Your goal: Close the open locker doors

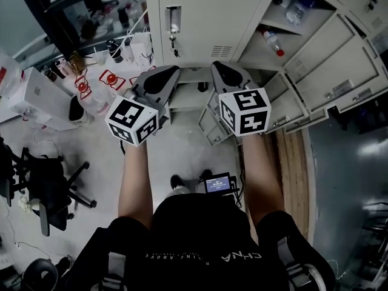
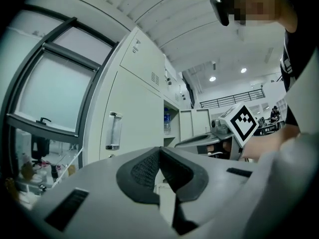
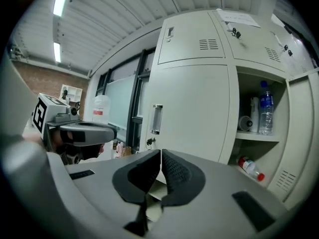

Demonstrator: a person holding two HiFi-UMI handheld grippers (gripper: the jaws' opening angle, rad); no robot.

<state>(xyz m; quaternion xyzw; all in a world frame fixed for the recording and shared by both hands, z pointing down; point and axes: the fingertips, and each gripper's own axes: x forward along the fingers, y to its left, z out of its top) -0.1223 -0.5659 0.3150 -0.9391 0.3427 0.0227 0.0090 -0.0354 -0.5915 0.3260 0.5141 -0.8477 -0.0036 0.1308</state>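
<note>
Pale concrete floor [image 1: 176, 150] runs up to the grey lockers [image 1: 200, 17], with a window [image 2: 55, 93] beside them. The open locker doors [image 1: 330, 59] swing out right of the bottle shelf [image 3: 259, 136], their far edges cut off. The left hand-held gripper [image 2: 160, 153] and right hand-held gripper [image 3: 161, 156] are both pressed together, empty.

Two tongs: left tongs [image 2: 160, 153], right tongs [image 3: 161, 156]. Two bottles: upright bottle [image 3: 265, 108], lying bottle [image 3: 250, 168]. One office chair [image 1: 45, 187].

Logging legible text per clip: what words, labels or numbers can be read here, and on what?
"CHNA": upside-down print on the person's black shirt; the rest beside it is too small.
Red labels on the white containers: too small.
Sheet on the locker top: blurred.
Marker cube: a pattern, no words.
</note>
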